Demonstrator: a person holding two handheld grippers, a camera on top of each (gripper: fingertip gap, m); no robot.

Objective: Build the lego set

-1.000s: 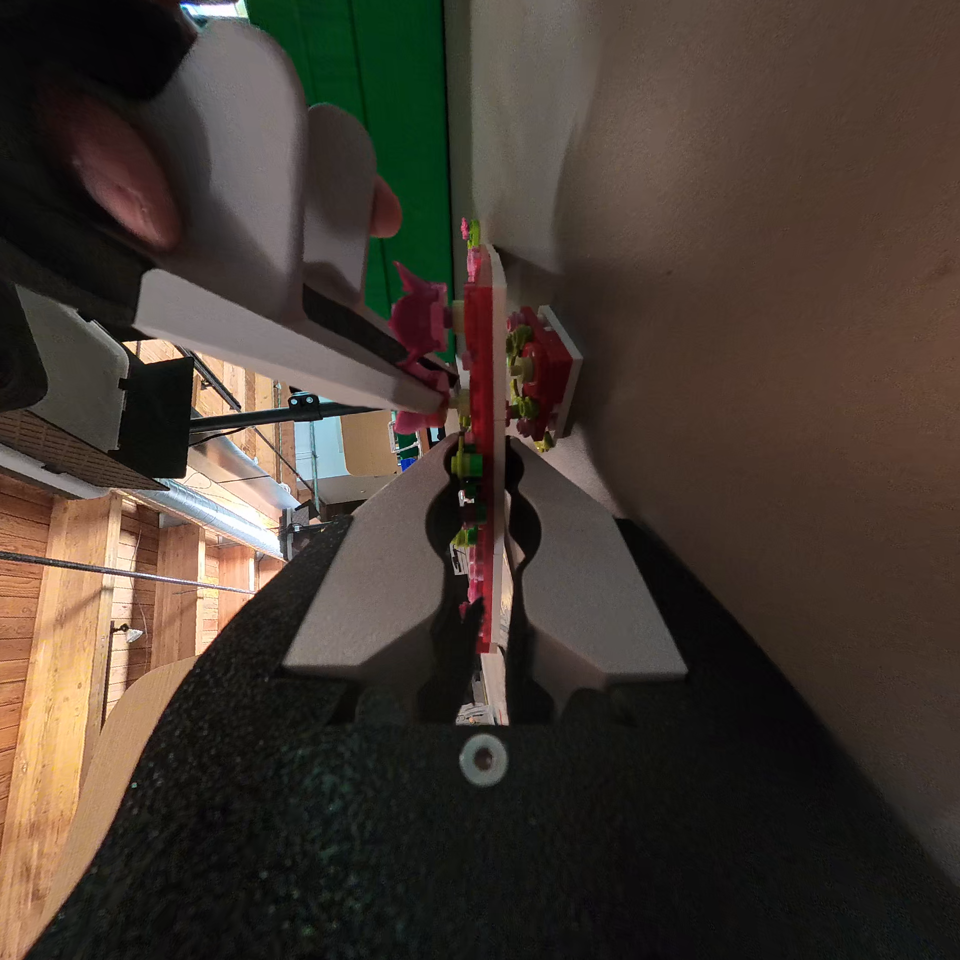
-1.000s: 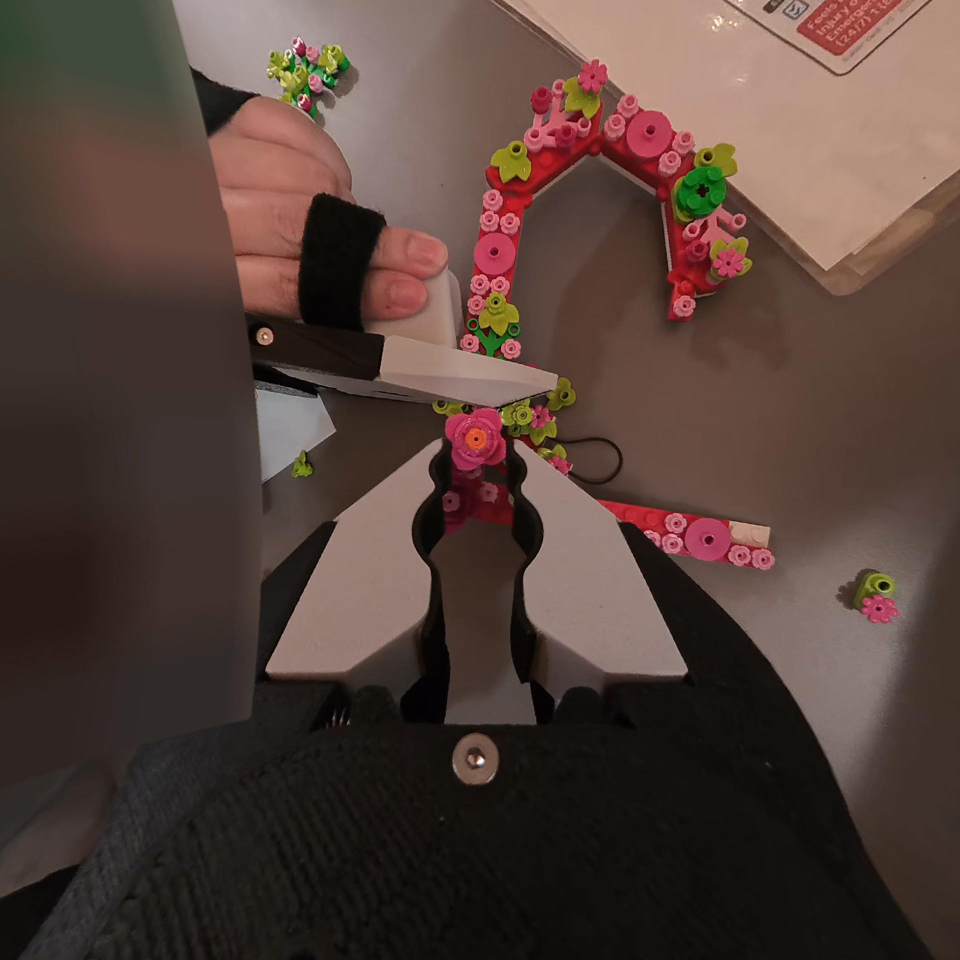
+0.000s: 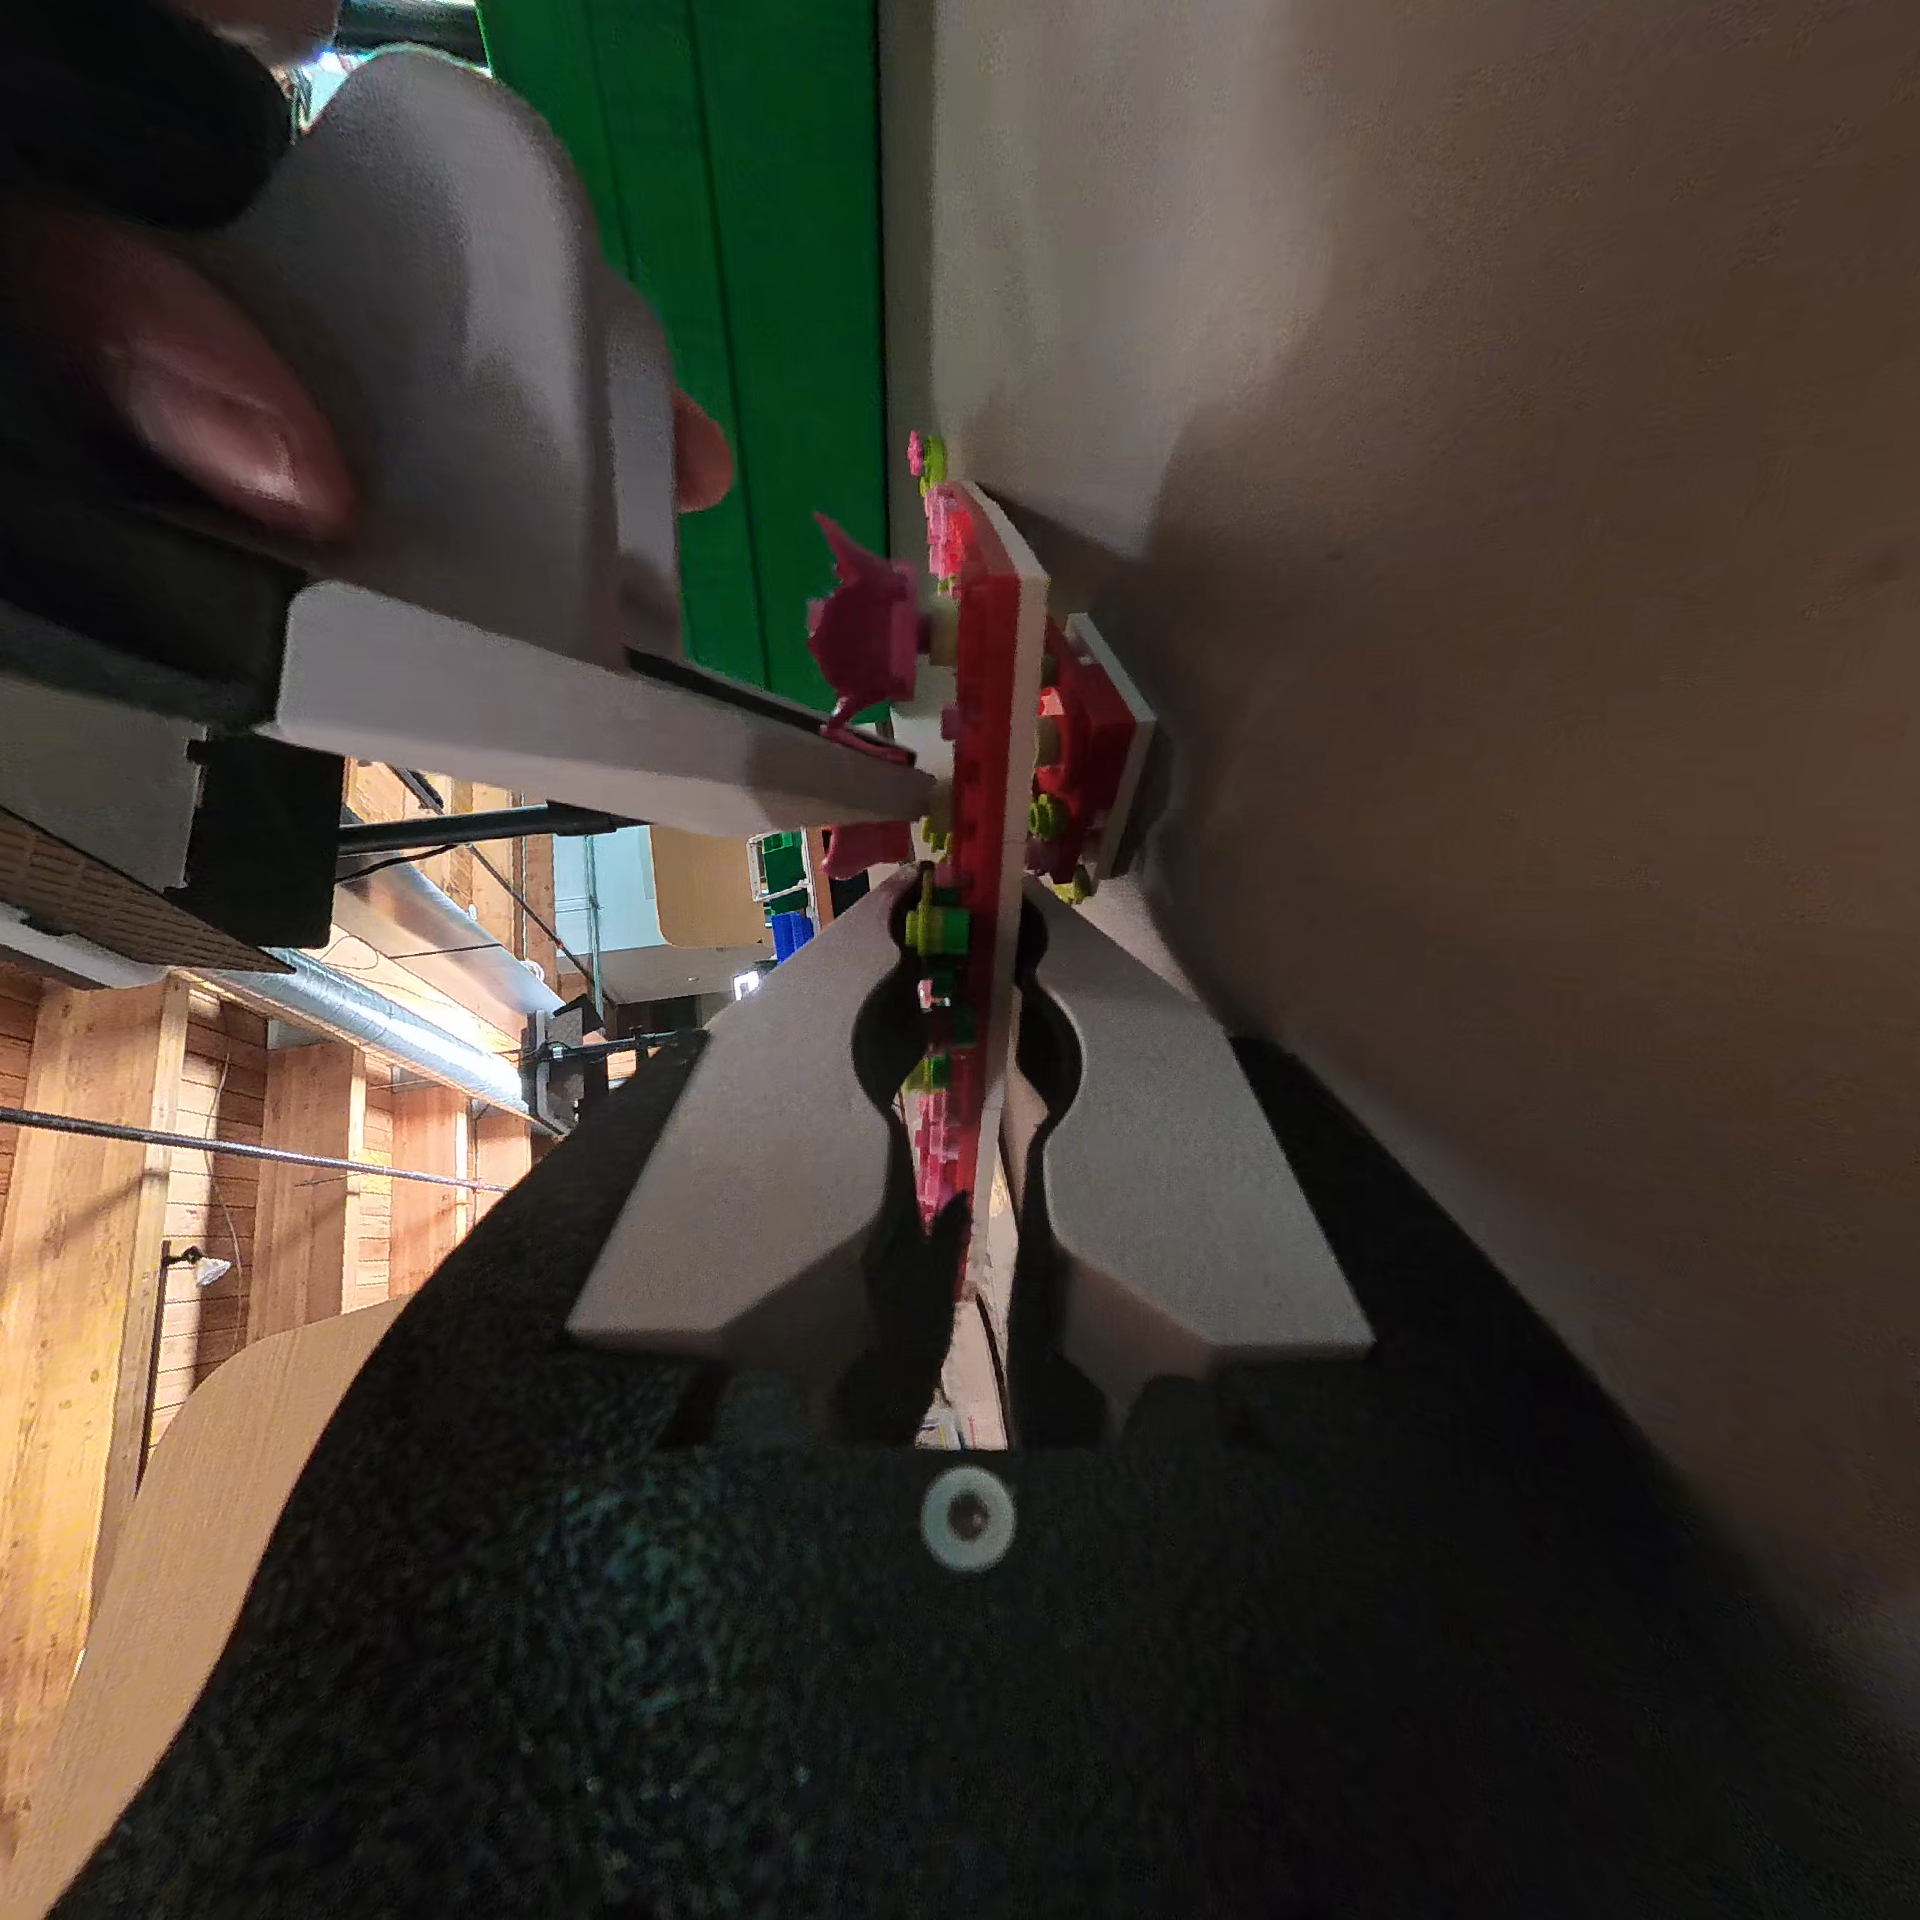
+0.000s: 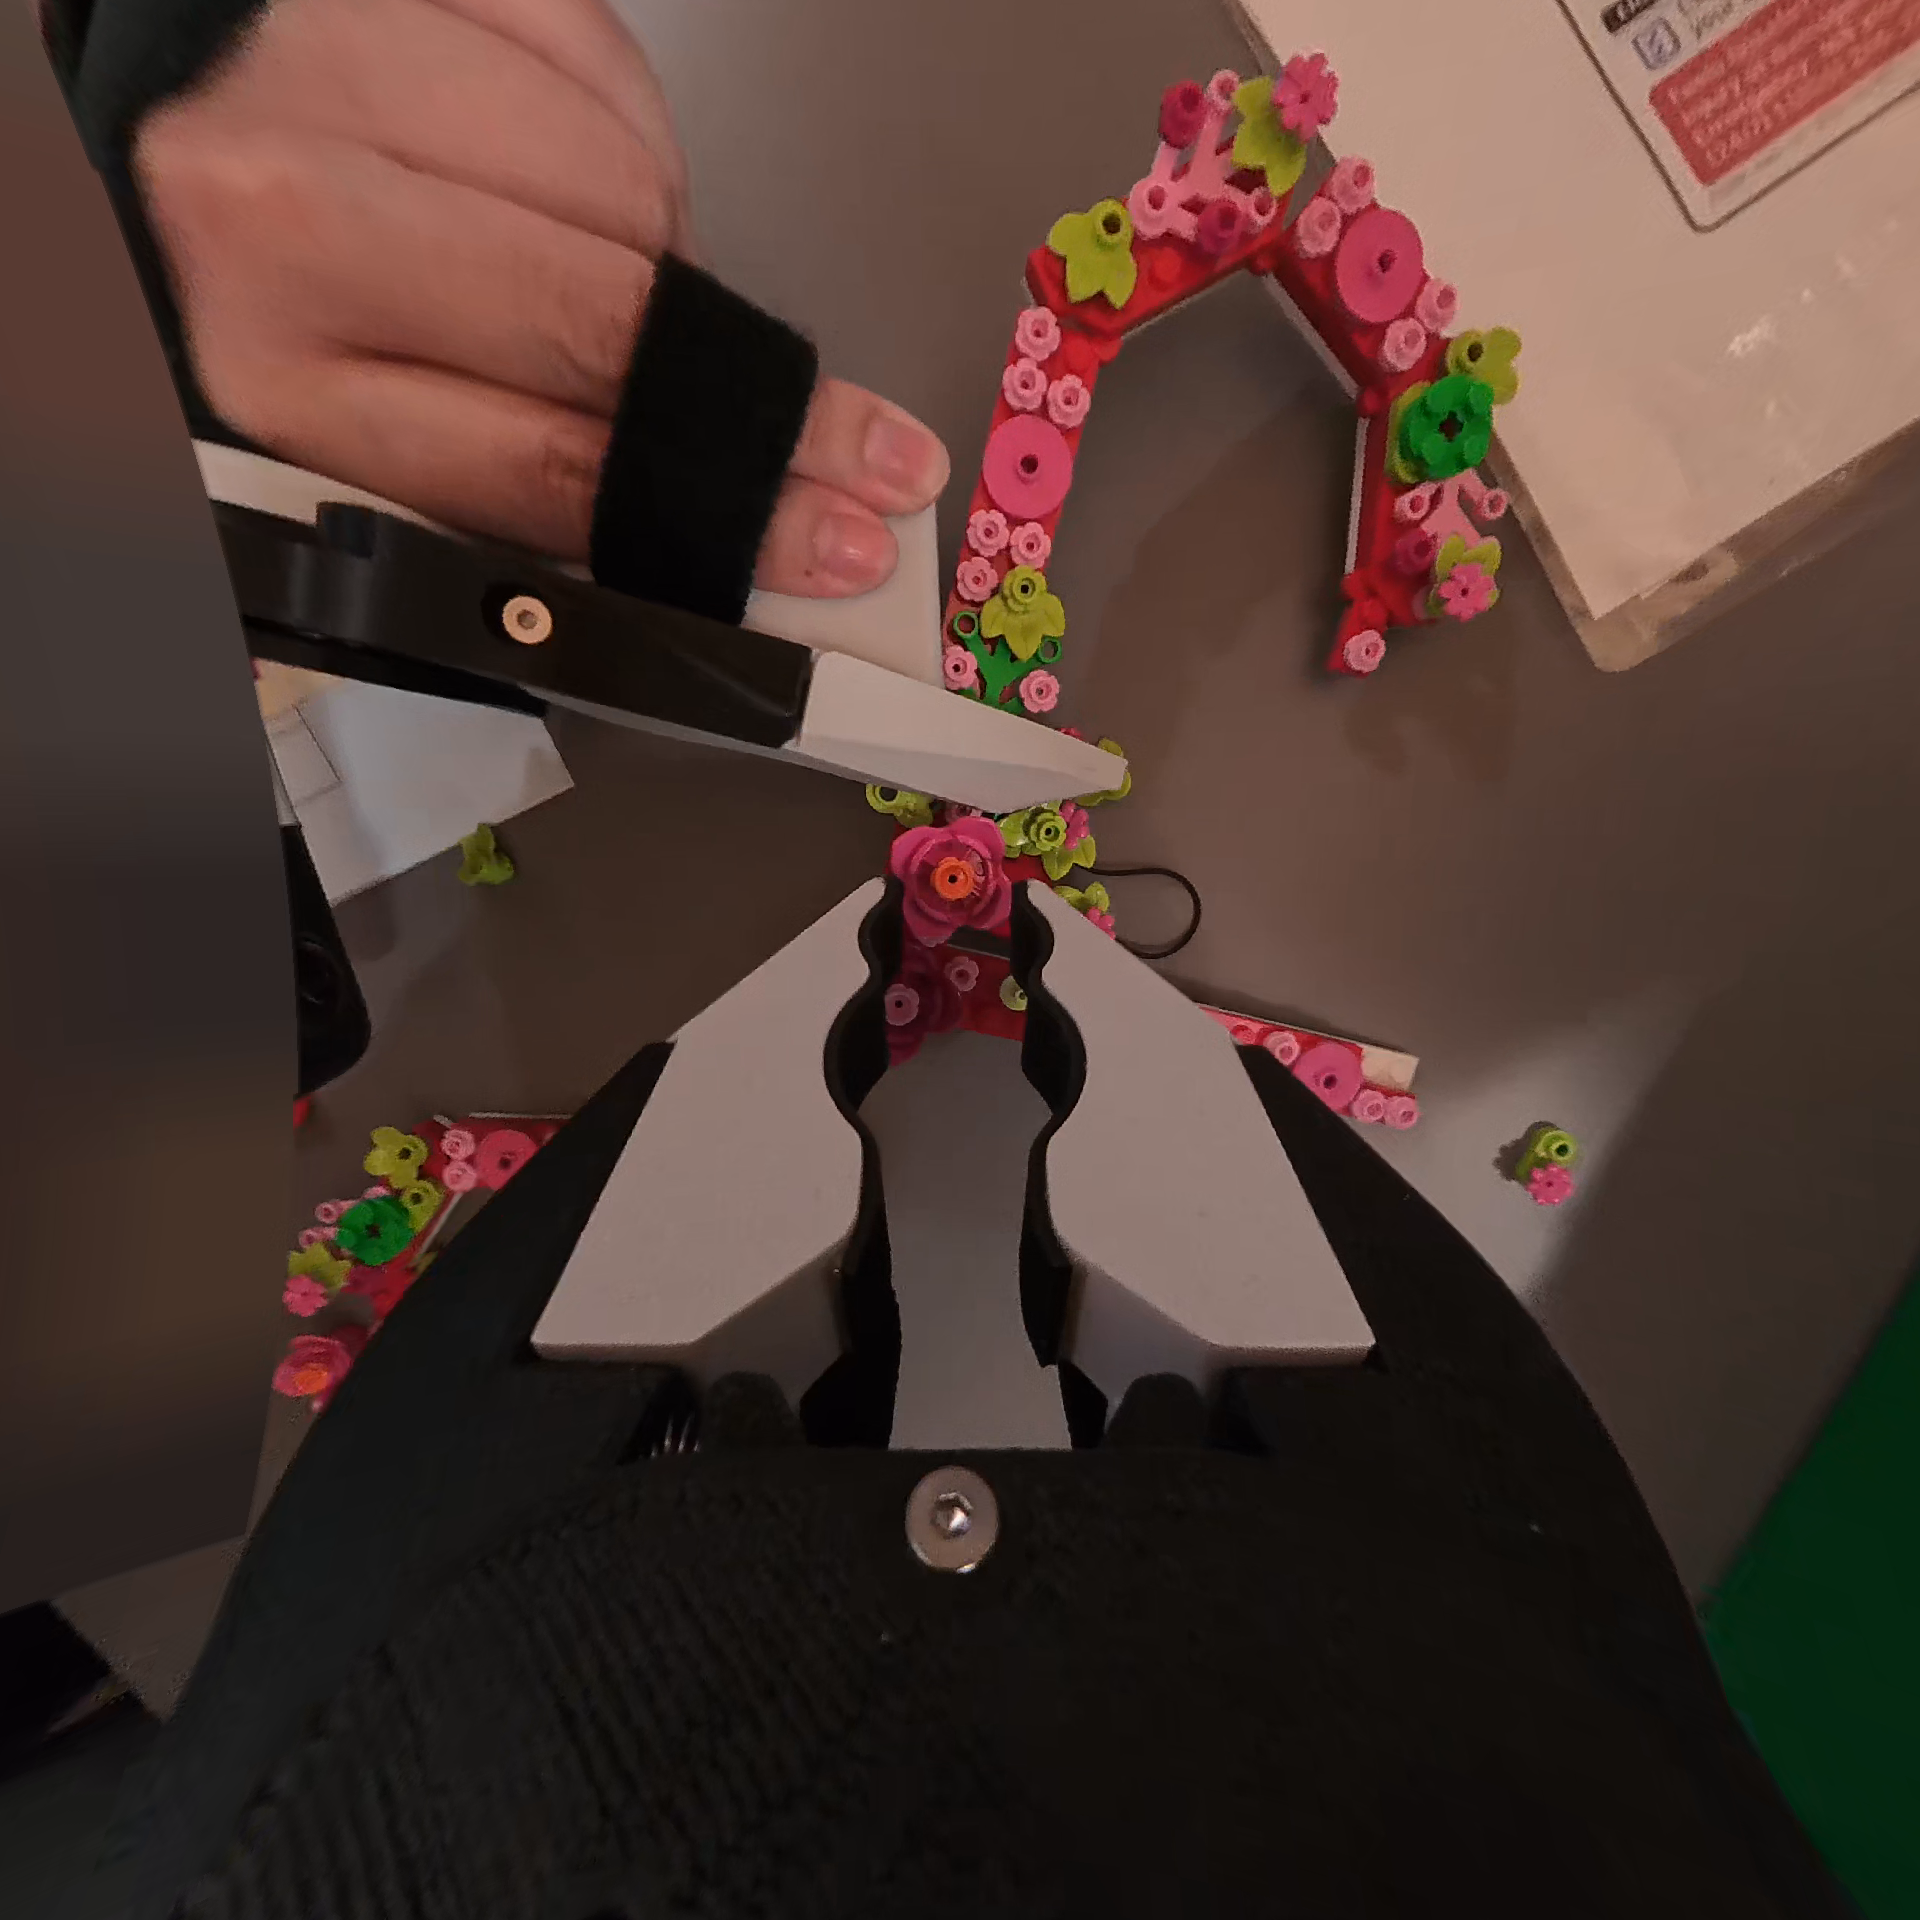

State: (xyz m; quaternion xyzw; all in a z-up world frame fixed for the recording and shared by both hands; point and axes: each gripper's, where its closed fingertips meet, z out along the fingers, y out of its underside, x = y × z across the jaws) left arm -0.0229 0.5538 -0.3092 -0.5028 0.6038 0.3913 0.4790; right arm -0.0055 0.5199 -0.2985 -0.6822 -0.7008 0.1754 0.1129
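At the centre of the right wrist view, the right tool [image 4: 951, 904] pinches a magenta plastic rose with an orange centre [image 4: 948, 876] between its tips, over the point of a red brick heart frame studded with pink flowers and lime leaves [image 4: 1023, 457] that lies on the grey tabletop [image 4: 1558, 831]. From the left of that frame the left tool [image 4: 1081, 774] reaches in, its jaws pressed on the frame's edge; its own view shows the red plate [image 3: 982, 790] clamped between them. Judging by the layout, the build is well along: the upper arch is dressed, yet separate red strips sit at lower left [image 4: 457, 1164] and at right [image 4: 1340, 1070], and a loose lime-and-pink sprig [image 4: 1545, 1164] waits at far right. Open tabletop lies right of the tips; a white sheet [image 4: 1714, 364] crowds the upper right corner
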